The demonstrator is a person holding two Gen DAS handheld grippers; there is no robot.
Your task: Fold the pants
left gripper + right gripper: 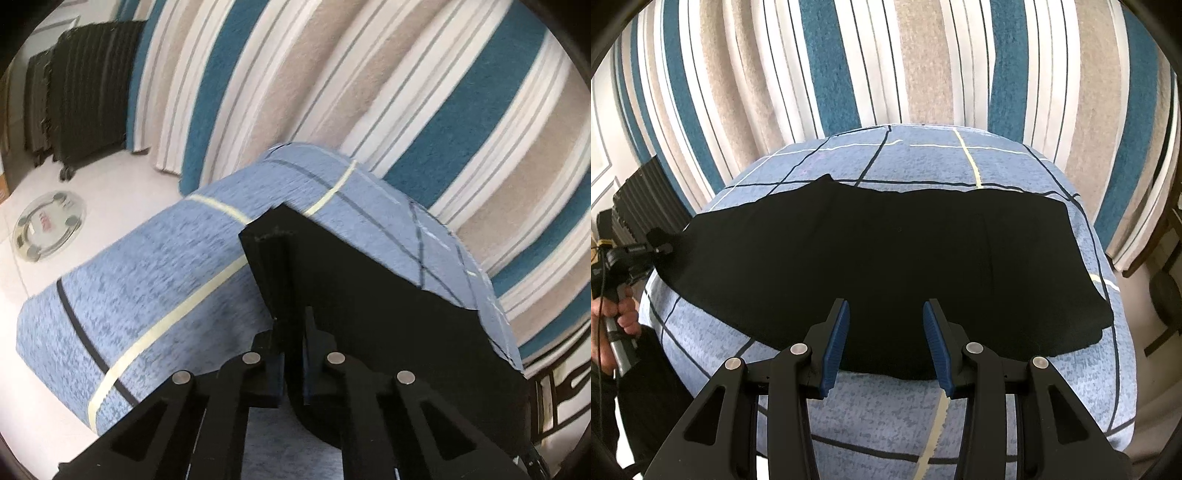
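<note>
The pants (886, 266) are what we hold and hover over here: a black pair spread flat across a blue plaid-covered counter (923, 162), its cloth crossed by dark and pale yellow lines. Nearest us in the right wrist view, our right claw (885, 345) hangs over the near edge of the pants with its blue-padded jaws standing apart and nothing between them; the pads touch no cloth that we can see. In the left wrist view, our left claw (293, 365) is closed tight on a fold of the black fabric (369, 295), which rises from between the jaws to a raised corner and spreads away to the right over the counter. From the right wrist view we see the same end of the pants lifted a little at the left edge of the counter, where the left claw (659, 240) pinches it and a hand (617, 314) grips the handle. Beyond the counter a striped curtain (849, 62) in teal, beige and white fills the background. Off to the far left, on the pale floor (122, 177), lie a round glass scale (48, 225) and a dark ribbed suitcase (88, 88).
</note>
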